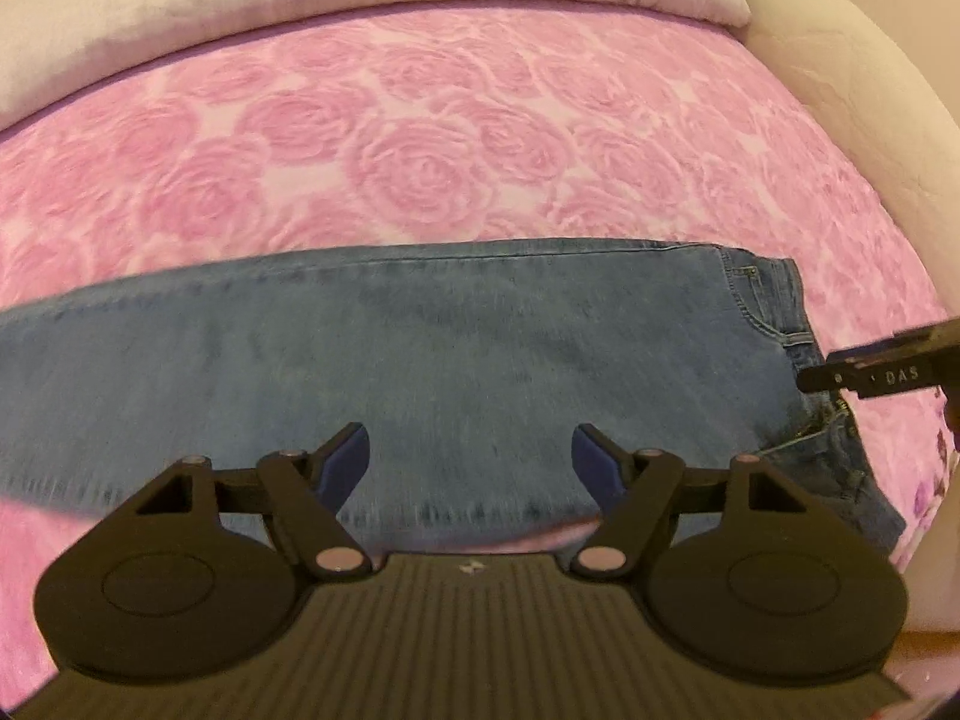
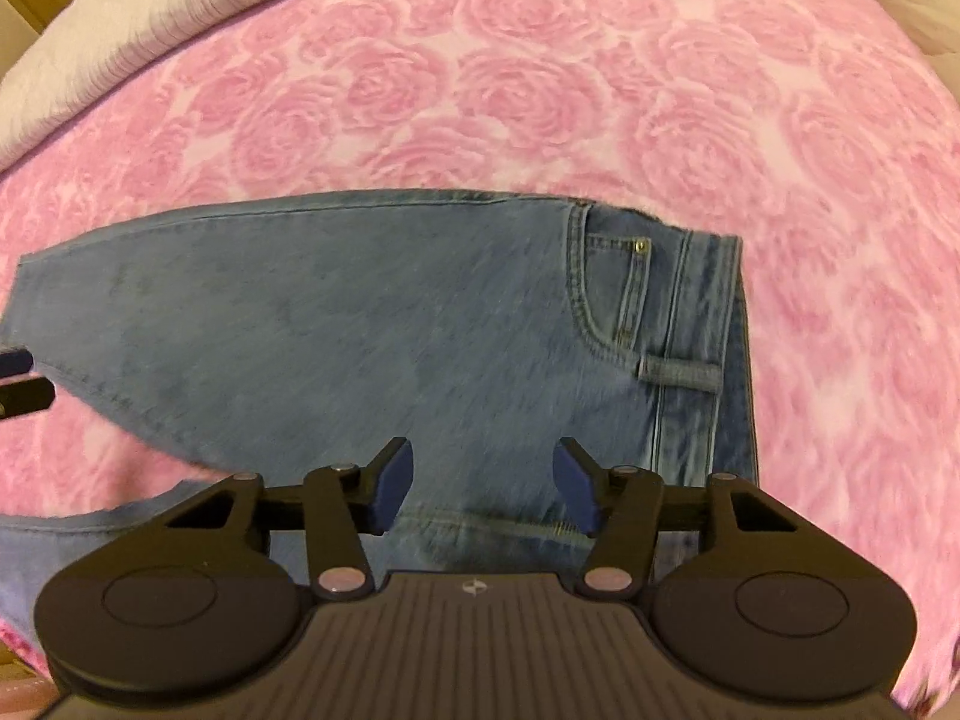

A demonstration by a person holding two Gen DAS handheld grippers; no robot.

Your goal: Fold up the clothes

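Note:
A pair of light blue jeans (image 1: 420, 360) lies flat across the pink bed, folded lengthwise, waistband to the right. My left gripper (image 1: 471, 462) is open and empty, over the near edge of the leg. My right gripper (image 2: 483, 483) is open and empty, over the hip part of the jeans (image 2: 360, 330), near the front pocket (image 2: 612, 294) and the fly seam. The right gripper's tip also shows in the left wrist view (image 1: 876, 375) at the waistband. The left gripper's tip shows at the left edge of the right wrist view (image 2: 21, 387).
A pink rose-patterned bedspread (image 1: 450, 138) covers the bed. A white pillow or folded quilt (image 1: 300, 6) lies along the far side. A cream padded bed frame (image 1: 852, 90) curves around the right.

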